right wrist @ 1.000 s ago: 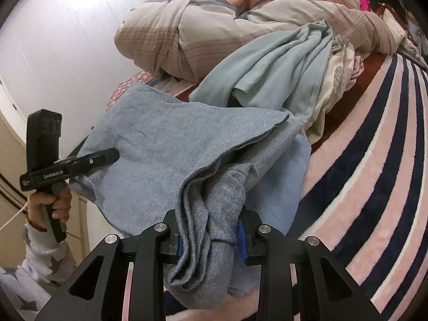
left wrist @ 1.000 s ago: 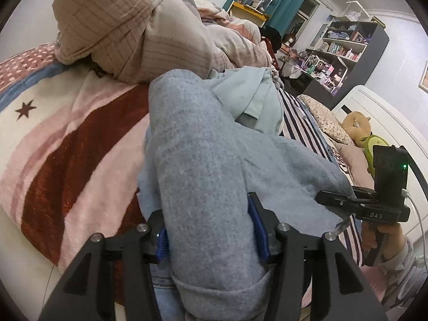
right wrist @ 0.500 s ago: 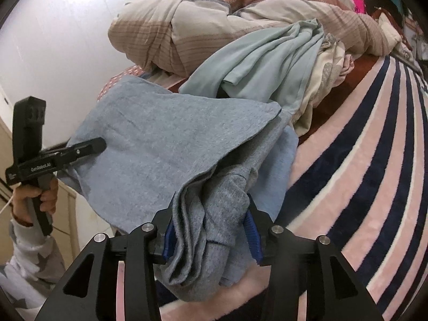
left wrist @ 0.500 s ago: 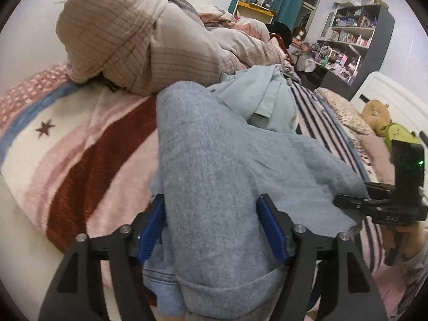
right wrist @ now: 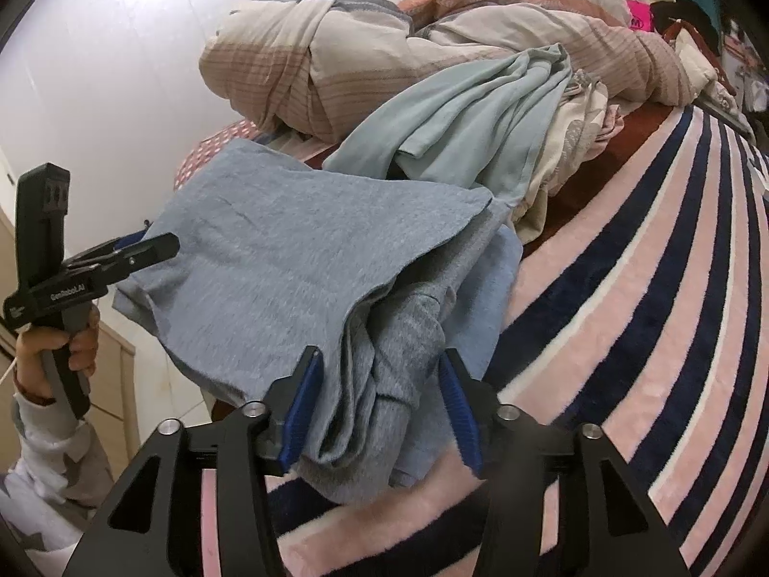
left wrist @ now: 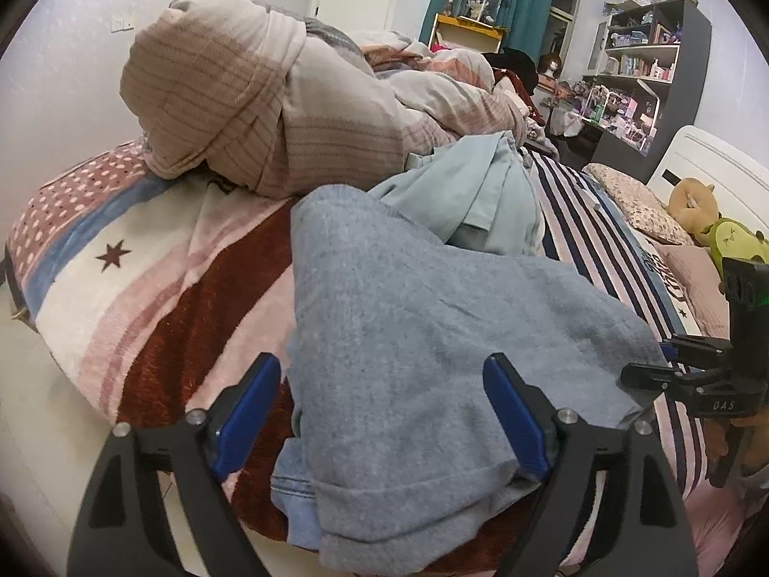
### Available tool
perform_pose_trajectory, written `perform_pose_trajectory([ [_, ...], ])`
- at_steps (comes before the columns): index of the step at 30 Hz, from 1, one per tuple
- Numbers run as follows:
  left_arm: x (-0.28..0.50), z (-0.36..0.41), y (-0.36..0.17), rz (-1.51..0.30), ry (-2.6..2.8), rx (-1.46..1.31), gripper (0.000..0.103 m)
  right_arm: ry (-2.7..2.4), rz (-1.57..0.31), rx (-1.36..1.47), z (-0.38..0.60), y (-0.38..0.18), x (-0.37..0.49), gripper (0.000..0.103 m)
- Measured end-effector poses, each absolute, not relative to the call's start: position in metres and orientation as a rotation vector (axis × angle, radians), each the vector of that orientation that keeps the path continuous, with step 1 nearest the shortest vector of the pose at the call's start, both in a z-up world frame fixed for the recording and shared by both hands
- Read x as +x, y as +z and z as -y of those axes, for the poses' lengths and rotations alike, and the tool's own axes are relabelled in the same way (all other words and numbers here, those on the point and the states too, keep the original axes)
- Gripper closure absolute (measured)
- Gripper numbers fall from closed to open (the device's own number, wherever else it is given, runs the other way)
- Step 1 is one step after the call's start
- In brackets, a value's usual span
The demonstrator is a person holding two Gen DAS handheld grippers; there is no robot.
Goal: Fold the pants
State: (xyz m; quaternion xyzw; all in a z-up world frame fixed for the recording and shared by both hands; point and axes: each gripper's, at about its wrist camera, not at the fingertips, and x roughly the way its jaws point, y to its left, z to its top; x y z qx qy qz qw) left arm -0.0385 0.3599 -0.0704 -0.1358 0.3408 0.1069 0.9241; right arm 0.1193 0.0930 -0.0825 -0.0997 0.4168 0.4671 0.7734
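Note:
Grey-blue pants (left wrist: 413,336) lie folded on the striped blanket (left wrist: 158,288) at the bed's near edge, on top of a lighter blue denim garment (left wrist: 293,485). My left gripper (left wrist: 382,413) is open, its blue pads apart on either side of the pants' hem. My right gripper (right wrist: 379,413) is open too, its pads apart around the bunched grey edge (right wrist: 384,384) of the pants (right wrist: 298,259). Each gripper shows in the other's view: the right one (left wrist: 673,365) at the pants' right corner, the left one (right wrist: 139,250) at the left corner.
A pale green garment (left wrist: 476,192) and a rolled pink plaid duvet (left wrist: 269,101) lie behind the pants. Plush toys (left wrist: 721,231) and a pillow (left wrist: 634,202) sit at the headboard. Shelves (left wrist: 639,62) stand against the far wall. The bed edge drops to the floor (left wrist: 33,432) at the left.
Both grippers have opened and let go of the pants, which now rest on the bed. Both have drawn back a little.

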Motion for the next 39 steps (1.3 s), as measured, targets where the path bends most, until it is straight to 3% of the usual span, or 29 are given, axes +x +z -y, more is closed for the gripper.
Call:
perform_pose_trajectory([
  [7, -0.046, -0.343, -0.066, -0.711, 0.227, -0.261, 0.018, 1.026, -0.911, -0.209, -0.088, -0.081, 0.110, 0.052],
  [11, -0.054, -0.331, -0.061, -0.711, 0.229, -0.244, 0.018, 1.037, -0.885, -0.211, -0.081, -0.073, 0.099, 0.042],
  [22, -0.072, -0.286, -0.039, -0.688, 0.226, -0.192, 0.013, 1.043, -0.876, -0.189, -0.048, -0.065, 0.073, 0.026],
  [26, -0.075, -0.260, -0.030, -0.663, 0.205, -0.170, 0.005, 1.036, -0.867, -0.174, -0.029, -0.062, 0.068, 0.022],
  [31, -0.075, -0.220, -0.015, -0.610, 0.184, -0.122, 0.004, 0.983, -0.804, -0.148, 0.009, -0.051, 0.059, 0.016],
  [33, -0.073, -0.203, -0.010, -0.579, 0.167, -0.106, 0.004, 0.939, -0.760, -0.138, 0.029, -0.044, 0.054, 0.008],
  [38, -0.071, -0.148, 0.004, -0.453, 0.121, -0.057, 0.002, 0.803, -0.637, -0.119, 0.081, -0.029, 0.036, 0.006],
  [39, -0.071, -0.138, 0.007, -0.425, 0.113, -0.045, 0.002, 0.756, -0.597, -0.122, 0.095, -0.026, 0.029, 0.001],
])
